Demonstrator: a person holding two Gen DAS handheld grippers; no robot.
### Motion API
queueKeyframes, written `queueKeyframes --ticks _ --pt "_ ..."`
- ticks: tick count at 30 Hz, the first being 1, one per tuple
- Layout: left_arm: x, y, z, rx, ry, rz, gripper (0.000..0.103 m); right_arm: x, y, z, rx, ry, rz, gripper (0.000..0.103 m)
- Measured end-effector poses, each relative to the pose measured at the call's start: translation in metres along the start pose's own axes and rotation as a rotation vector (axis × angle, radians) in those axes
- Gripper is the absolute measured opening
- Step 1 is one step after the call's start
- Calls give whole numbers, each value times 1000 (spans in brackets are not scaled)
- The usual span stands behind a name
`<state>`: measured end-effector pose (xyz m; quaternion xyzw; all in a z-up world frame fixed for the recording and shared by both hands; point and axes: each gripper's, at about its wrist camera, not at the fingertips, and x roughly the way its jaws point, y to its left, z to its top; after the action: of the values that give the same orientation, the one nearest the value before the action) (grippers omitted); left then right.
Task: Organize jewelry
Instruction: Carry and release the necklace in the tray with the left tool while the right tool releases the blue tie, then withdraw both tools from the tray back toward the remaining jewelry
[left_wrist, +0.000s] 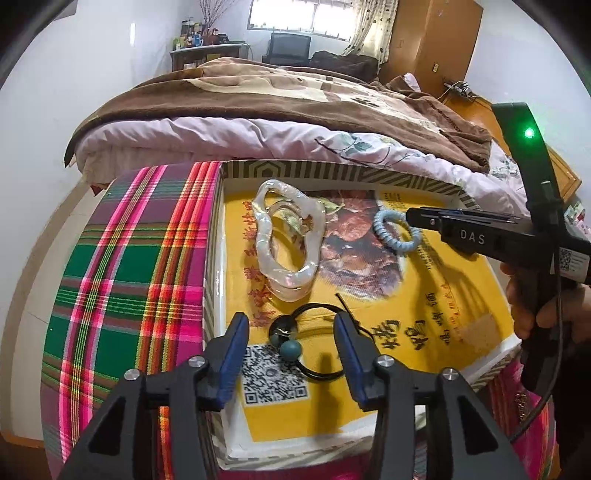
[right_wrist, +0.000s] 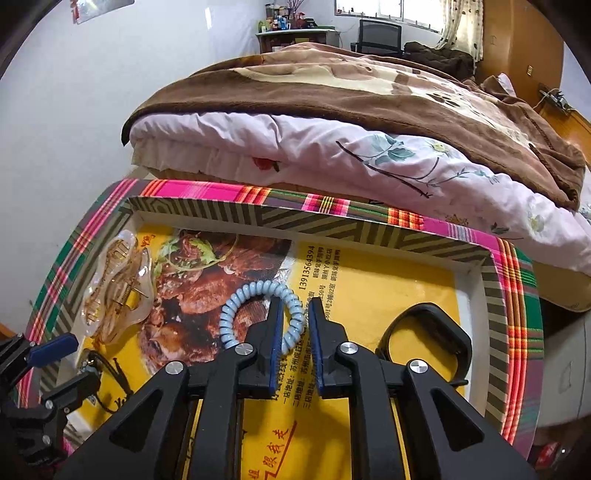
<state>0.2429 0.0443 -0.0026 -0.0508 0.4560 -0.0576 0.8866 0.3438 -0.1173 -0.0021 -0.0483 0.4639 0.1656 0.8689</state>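
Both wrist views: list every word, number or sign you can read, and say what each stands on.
"DAS": side of the right gripper.
"13913564394": yellow printed sheet lining the box.
QR code: same sheet, a sign only.
Chinese characters on the sheet: too blurred to read.
Small QR sticker on the right gripper: too small.

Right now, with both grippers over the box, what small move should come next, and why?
Probably lift the right gripper away. Its jaws stand apart around the rim of the pale blue spiral hair tie, which lies flat in the striped cardboard box. The left gripper is also open over the black elastic with teal beads, so both pieces look placed.
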Motion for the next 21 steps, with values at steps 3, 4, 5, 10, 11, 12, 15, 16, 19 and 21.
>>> queueKeyframes --ticks 3,4,5,10,11,12,15,16,19,21 --pt "-7 -2 -2 5 -9 5 57 -8 1 -1 -2 -11 6 20" --pt "-10 -2 -3 3 -14 10 59 -11 2 -2 -1 -16 9 23" --pt "-13 -2 -4 0 -17 10 60 -15 2 -3 0 -22 10 25" --pt "-35 -3 -11 1 -46 -1 60 -39 7 -12 7 -51 36 25" --pt "-39 -4 -13 1 -50 -3 60 -44 8 -15 9 -57 43 25" --pt "-46 -4 -16 -1 -55 -8 60 -50 9 -19 9 -62 50 25" --pt "-61 -5 -25 1 -69 -8 60 -67 12 -29 9 -82 62 25" --pt "-65 -5 -28 2 -72 -8 61 -73 13 -33 11 -88 68 25" --pt "-78 -7 -36 5 -78 -11 61 -93 14 -46 16 -112 81 25" --pt "-88 -8 -44 11 -81 -13 61 -107 13 -57 20 -127 90 25"
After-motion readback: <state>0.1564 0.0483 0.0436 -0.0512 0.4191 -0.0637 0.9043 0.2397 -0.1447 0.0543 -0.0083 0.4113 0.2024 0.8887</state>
